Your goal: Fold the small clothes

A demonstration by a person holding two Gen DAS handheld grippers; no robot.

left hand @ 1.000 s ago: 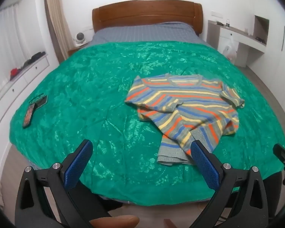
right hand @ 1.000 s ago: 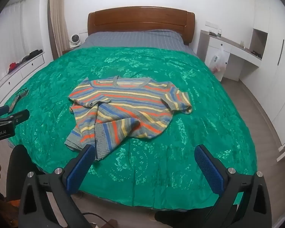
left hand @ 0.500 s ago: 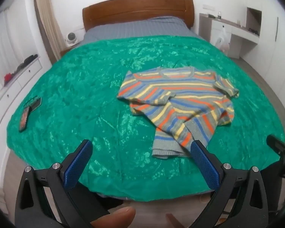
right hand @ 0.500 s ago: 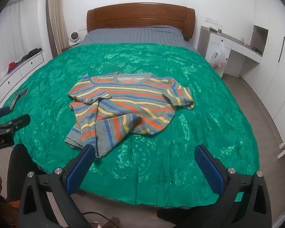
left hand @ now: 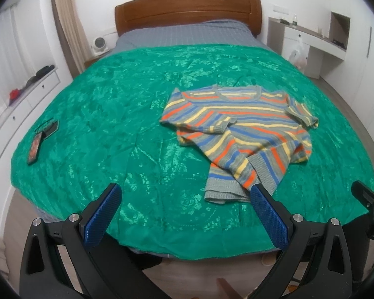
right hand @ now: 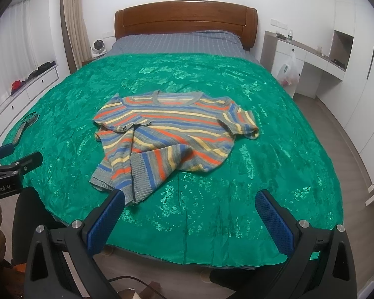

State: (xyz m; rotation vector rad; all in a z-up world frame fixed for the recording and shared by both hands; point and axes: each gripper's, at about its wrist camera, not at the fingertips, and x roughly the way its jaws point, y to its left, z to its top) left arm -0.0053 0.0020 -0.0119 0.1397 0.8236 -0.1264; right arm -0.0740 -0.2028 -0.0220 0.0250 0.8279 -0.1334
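A small striped knit sweater (left hand: 239,129), grey with orange, blue and yellow bands, lies rumpled on the green bedspread (left hand: 112,114); its lower part is bunched and folded over toward the near edge. It also shows in the right wrist view (right hand: 172,134). My left gripper (left hand: 184,199) is open and empty, held over the bed's near edge, its right finger close to the sweater's hem. My right gripper (right hand: 190,205) is open and empty, just short of the hem. Each gripper shows at the edge of the other's view.
A phone and a dark card with a cord (left hand: 37,142) lie at the bedspread's left edge. A wooden headboard (left hand: 187,7) stands at the far end. White drawers (left hand: 25,99) run along the left, a desk with a hanging bag (left hand: 299,54) at the right.
Both grippers have shifted a little toward the bed and the sweater's hem. The sweater has not moved and both grippers stay open.
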